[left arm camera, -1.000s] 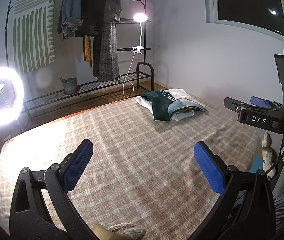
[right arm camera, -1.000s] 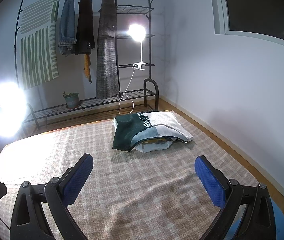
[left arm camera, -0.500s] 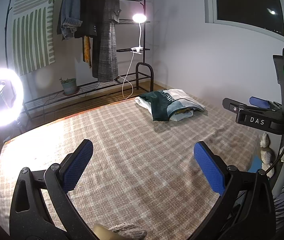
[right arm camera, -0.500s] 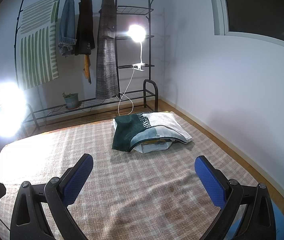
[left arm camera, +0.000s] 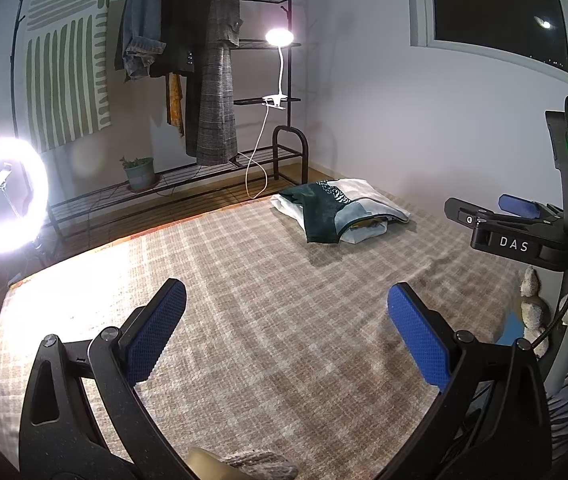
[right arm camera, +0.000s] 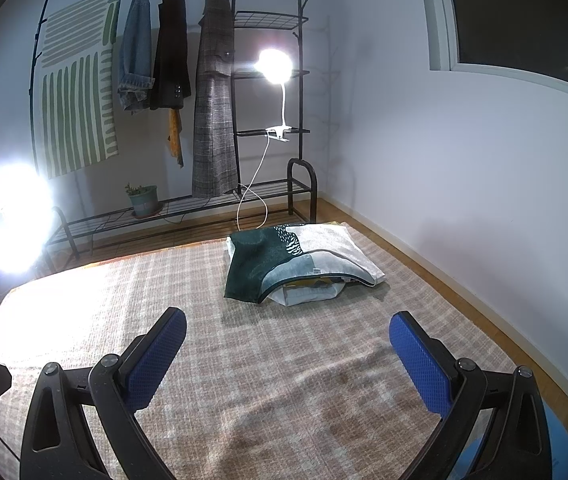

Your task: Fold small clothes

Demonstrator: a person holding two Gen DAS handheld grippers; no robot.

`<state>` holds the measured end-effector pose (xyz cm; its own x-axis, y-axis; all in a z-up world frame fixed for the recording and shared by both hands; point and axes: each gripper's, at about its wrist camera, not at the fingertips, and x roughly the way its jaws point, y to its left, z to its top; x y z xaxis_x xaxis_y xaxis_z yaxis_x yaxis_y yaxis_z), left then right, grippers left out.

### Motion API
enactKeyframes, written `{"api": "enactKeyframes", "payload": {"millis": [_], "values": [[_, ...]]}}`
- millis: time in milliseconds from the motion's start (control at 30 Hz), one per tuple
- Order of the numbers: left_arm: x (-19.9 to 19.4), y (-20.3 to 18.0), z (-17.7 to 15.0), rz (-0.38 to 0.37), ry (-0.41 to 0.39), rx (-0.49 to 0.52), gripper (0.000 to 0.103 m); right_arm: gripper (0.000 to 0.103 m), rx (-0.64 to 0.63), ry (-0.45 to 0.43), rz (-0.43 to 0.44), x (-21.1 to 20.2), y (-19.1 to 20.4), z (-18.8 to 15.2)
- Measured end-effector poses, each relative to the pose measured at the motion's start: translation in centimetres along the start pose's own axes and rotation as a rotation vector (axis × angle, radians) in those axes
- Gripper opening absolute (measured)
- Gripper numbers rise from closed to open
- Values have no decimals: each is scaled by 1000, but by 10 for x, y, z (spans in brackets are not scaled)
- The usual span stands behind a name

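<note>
A small pile of folded clothes point(left arm camera: 337, 210), dark green and pale grey on top, lies at the far right of a checked beige blanket point(left arm camera: 264, 288); it also shows in the right wrist view point(right arm camera: 299, 264). My left gripper point(left arm camera: 285, 320) is open and empty, hovering above the blanket's near part, far from the pile. My right gripper point(right arm camera: 287, 344) is open and empty, above the blanket a little short of the pile. The right gripper's body point(left arm camera: 523, 232) shows at the right edge of the left wrist view.
A black clothes rack point(right arm camera: 220, 92) with hanging coats, a clip lamp point(right arm camera: 274, 66) and a potted plant point(right arm camera: 142, 200) stands against the far wall. A ring light point(left arm camera: 2, 196) glares at the left. A white wall and wooden floor strip point(right arm camera: 443, 264) run along the right.
Both grippers have stayed open and nearly still; the views have only shifted very slightly. The clothes pile has not moved.
</note>
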<state>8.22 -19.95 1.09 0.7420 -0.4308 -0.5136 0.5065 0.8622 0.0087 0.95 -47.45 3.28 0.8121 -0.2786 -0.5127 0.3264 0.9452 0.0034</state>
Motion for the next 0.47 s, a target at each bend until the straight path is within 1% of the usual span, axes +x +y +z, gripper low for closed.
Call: {"api": "enactKeyframes", "payload": {"millis": [233,467], "values": [[-1,0,1,6,-3,-1,103,103,-2,-1,-1,-1,0,0],[-5,-1,1,6,-26,8,103,103,-4,-1,-2,-1,1,0]]}}
